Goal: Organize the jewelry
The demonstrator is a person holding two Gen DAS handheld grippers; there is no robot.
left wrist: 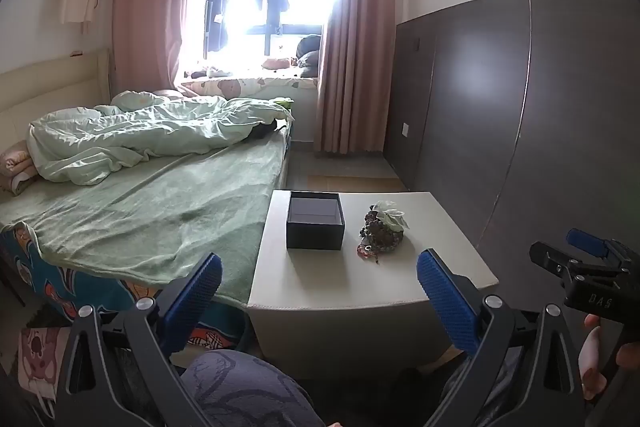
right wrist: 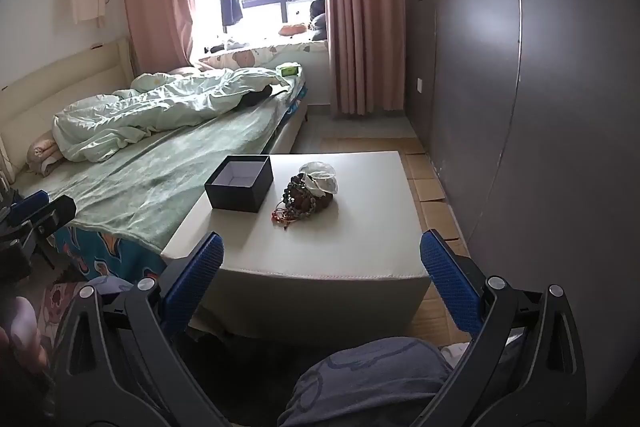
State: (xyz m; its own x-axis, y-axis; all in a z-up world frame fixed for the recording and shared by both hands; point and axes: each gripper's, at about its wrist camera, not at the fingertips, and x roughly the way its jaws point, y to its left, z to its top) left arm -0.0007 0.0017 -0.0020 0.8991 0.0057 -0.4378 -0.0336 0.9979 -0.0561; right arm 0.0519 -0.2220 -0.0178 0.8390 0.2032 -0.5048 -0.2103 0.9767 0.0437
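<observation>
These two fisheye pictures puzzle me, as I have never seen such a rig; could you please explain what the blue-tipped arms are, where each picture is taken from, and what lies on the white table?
There is no robot here. A person holds a two-finger tool in each hand, and each tool carries a camera looking forward along its fingers. One picture comes from the left gripper, the other from the right gripper. The blue-padded prongs at the bottom are each tool's jaws, standing wide open with nothing between them.

On the white table beside the bed stand an open dark box, apparently empty, and to its right a pile of beaded jewelry with a clear plastic bag on top. Nothing is held yet; the beads presumably belong in the box.
</observation>
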